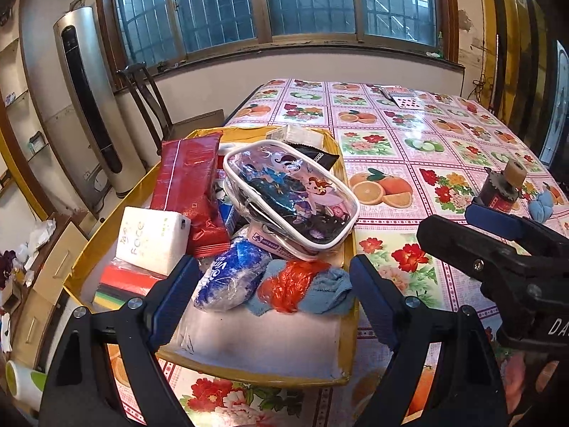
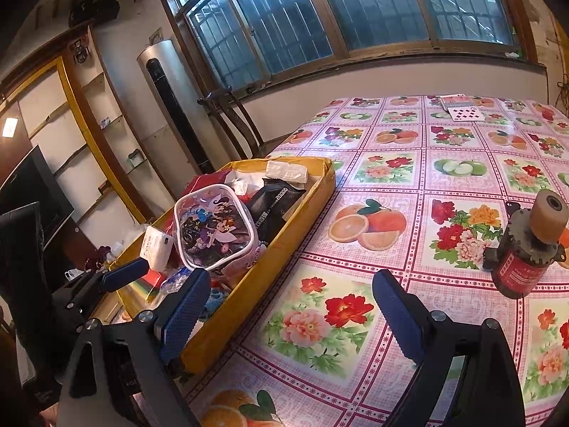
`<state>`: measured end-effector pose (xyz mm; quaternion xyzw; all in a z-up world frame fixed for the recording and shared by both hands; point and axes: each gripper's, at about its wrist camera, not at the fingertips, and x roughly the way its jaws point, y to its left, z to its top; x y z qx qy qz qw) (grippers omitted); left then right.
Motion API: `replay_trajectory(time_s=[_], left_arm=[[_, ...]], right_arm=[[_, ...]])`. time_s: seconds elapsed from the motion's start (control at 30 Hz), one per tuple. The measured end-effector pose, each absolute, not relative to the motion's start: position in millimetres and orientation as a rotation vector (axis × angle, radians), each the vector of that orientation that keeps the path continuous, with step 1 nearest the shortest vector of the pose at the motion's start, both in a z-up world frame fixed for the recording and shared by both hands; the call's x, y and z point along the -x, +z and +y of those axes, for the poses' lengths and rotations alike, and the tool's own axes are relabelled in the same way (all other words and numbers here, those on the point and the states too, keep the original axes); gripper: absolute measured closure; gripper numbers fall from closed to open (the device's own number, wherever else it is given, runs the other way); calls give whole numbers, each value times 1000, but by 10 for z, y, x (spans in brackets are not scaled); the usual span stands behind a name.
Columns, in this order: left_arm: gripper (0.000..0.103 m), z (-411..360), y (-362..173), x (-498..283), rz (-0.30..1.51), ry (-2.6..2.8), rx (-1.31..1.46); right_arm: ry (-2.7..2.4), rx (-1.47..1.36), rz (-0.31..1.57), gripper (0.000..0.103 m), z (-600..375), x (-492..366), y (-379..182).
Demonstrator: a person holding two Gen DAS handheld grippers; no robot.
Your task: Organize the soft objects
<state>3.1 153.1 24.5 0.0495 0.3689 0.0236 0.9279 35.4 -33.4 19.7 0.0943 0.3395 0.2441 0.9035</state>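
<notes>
Between left gripper (image 1: 274, 302) fingers, blue cloth (image 1: 325, 290)

Blue cloth (image 1: 541, 206) half cut off behind right gripper (image 1: 498, 227) — black packet (image 1: 320, 158) mostly buried under cartoon pouch (image 1: 291, 192), playing cards (image 2: 462, 108) too small to read.

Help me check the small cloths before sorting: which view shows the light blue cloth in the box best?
The left wrist view: the light blue cloth lies in plain sight beside the orange bag. In the right wrist view only a blue sliver shows behind the tool finger.
</notes>
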Motion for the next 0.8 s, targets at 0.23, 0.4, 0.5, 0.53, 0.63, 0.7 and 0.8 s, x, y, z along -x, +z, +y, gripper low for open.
replay_trajectory(time_s=[0.23, 0.4, 0.5, 0.53, 0.63, 0.7, 0.8], left_arm=[[16, 1535, 232, -34, 758, 41, -95], [16, 1562, 244, -13, 743, 29, -77], [16, 1579, 280, 21, 718, 8, -63], [16, 1576, 286, 25, 714, 6, -67], [16, 1571, 301, 39, 700, 7, -69], [16, 1573, 317, 57, 683, -2, -61], [16, 1578, 343, 79, 656, 2, -59]], right_arm=[[505, -190, 704, 9, -338, -348, 183], [503, -191, 702, 9, -344, -336, 183], [505, -192, 694, 9, -348, -330, 195], [505, -192, 691, 9, -348, -328, 199], [507, -192, 686, 9, -346, -319, 209], [507, -191, 684, 9, -347, -313, 215], [508, -199, 679, 9, -365, -308, 226]])
